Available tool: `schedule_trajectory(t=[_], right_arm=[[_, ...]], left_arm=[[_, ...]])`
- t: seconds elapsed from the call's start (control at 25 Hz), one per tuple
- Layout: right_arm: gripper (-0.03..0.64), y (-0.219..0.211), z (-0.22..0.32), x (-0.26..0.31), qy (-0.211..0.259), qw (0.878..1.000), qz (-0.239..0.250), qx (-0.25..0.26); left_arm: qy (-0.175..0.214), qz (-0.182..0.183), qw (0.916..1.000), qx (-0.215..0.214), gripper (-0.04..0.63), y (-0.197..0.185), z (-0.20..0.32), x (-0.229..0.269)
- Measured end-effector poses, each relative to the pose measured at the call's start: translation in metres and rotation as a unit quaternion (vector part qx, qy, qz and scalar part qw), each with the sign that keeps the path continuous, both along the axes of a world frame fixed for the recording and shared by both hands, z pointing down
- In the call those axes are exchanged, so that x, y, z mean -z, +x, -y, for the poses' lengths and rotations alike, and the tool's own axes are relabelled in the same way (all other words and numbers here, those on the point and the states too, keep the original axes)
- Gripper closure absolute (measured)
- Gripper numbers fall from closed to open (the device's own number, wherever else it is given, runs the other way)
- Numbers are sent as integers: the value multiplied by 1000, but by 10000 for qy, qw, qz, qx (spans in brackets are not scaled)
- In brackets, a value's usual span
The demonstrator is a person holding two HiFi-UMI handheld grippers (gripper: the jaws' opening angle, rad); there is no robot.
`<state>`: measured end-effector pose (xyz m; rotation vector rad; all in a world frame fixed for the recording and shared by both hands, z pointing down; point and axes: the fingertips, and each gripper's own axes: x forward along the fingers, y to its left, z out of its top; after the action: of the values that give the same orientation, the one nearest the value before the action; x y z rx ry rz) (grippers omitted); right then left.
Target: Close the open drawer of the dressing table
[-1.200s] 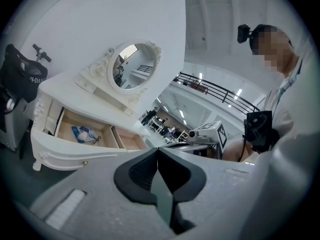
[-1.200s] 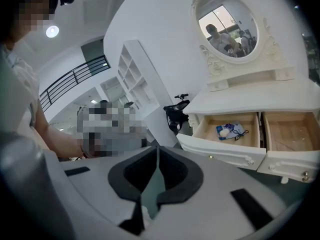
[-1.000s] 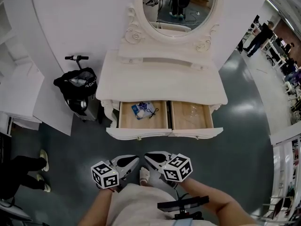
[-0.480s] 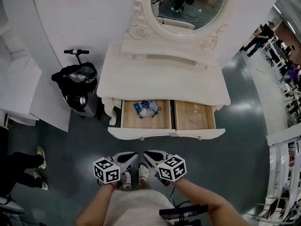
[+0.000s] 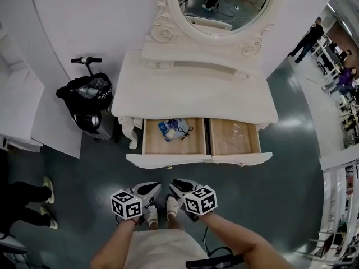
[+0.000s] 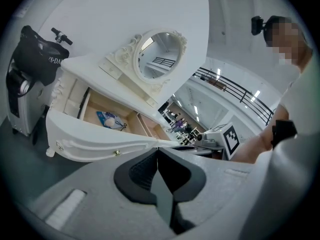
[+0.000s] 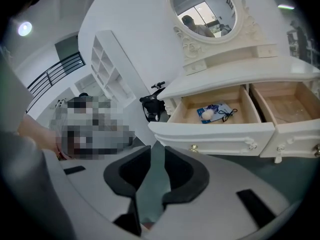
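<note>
The white dressing table (image 5: 193,91) has both drawers pulled out. A blue packet (image 5: 173,130) lies in the left drawer (image 5: 154,143), and the right drawer (image 5: 233,138) looks nearly bare. Both grippers hang side by side in front of the drawer fronts, apart from them. My left gripper (image 5: 151,190) is shut with nothing in it, its pads meeting at the tips (image 6: 157,151). My right gripper (image 5: 180,186) has just been opening; a narrow gap shows between its pads (image 7: 156,151) with nothing in it. The right gripper view shows the left drawer front (image 7: 215,136) and the blue packet (image 7: 215,112).
A black scooter with a bag (image 5: 87,102) stands left of the table. A bystander's shoes (image 5: 49,202) are at the far left, and white shelving sits beyond them. An oval mirror (image 5: 224,4) tops the table. People stand in the distance at right (image 5: 305,38).
Both grippers have sunk a little and the right one has drawn closer to the left. The drawers stay open as before.
</note>
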<state>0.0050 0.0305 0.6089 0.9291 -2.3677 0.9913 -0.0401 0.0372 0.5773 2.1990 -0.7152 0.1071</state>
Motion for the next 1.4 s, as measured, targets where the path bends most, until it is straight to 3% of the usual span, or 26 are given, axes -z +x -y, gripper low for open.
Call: schedule_trajectory(t=[0.4,1.4], right_arm=[[516,4,25,-43,-168,9991,-274,-275],[488,7,56,-107,-734,9938,-684,-488]], left_arm=[[-311,176,9994,-11,586,6,11,-41],[-628,170,9978,-139,586,11,23,-77]])
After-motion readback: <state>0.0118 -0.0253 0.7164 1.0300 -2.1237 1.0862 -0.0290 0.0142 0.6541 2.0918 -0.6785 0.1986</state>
